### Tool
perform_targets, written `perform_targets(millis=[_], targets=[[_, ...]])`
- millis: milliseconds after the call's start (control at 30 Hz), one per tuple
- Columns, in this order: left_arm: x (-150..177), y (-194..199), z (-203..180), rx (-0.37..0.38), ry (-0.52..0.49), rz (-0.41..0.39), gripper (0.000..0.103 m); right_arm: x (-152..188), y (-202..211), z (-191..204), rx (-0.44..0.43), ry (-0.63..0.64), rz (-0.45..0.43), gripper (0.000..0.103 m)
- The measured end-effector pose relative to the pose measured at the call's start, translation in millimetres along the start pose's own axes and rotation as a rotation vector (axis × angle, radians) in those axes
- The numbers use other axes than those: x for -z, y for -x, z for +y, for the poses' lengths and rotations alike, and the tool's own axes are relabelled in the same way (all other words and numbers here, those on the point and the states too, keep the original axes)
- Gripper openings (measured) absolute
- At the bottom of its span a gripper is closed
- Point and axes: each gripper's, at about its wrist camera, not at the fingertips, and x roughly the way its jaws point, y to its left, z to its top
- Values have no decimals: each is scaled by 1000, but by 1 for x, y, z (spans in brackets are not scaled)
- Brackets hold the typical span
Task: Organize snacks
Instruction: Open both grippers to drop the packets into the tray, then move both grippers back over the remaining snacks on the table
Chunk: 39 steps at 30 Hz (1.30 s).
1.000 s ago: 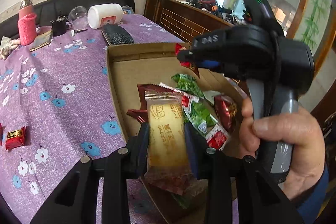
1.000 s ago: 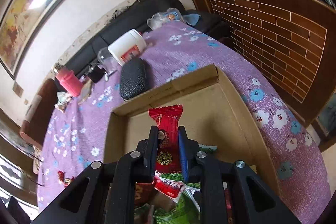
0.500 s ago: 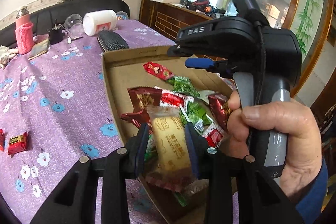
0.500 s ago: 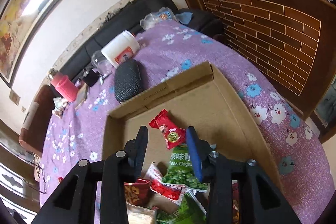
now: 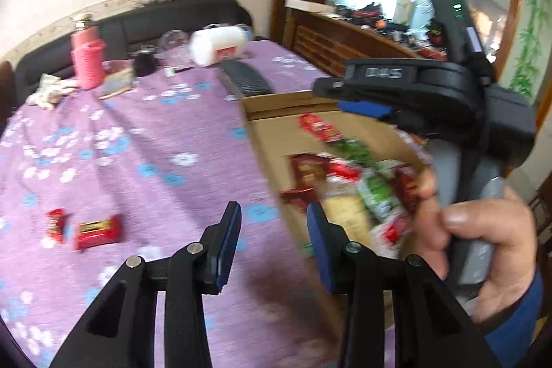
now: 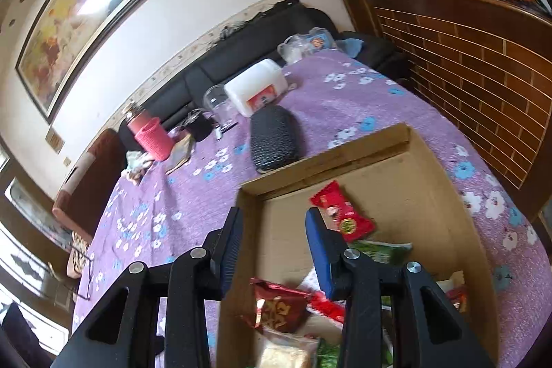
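Observation:
The cardboard box (image 5: 276,106) holds several snack packs. Among them are a yellow biscuit pack (image 5: 348,212) and a red pack (image 5: 317,126). My left gripper (image 5: 274,219) hangs over the purple cloth just left of the box, its jaws opening with nothing between them. Two red snacks (image 5: 98,231) lie on the cloth to its left. My right gripper (image 6: 274,223) stands open above the box's (image 6: 327,157) left wall, holding nothing. The red pack (image 6: 341,216) lies on the box floor beside its right finger. A hand (image 5: 483,230) grips the right gripper's handle.
A white jar (image 5: 217,43) on its side, a black case (image 5: 245,78), a clear cup (image 6: 217,102) and a pink bottle (image 5: 86,57) stand at the table's far end. A brick-patterned cabinet (image 6: 483,75) runs along the right. A black sofa lies behind the table.
My left gripper let go of the yellow biscuit pack into the box and swung left over the cloth. My right gripper opened, dropped the red pack on the box floor and drew back.

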Motion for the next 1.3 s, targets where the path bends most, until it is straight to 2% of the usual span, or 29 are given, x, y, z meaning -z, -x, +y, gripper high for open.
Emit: perform_targets(millis=[100,300,367,467,633,967,1300], targets=[[7,8,22,-100,-18,-18,38,5,-3,13,-6,42,9,40],[18,25,65,-329,-31,-111,40,14,-8,37,-22,141,13,41],[19,27,77,-369,-11,-130,40,18,-11,44,-24,172,19,42],[22,27,98,-379,49,-143,40,23,-16,53,-22,209,27,42],[21,17,117,-343,108,-111,40,30,-22,64,-28,252,46,42],[22,16,113,-372,74,-121,41,44,-30,83,-41,323,76,43],[23,16,112,-384,66,-123,41,49,-33,88,-48,341,90,43]])
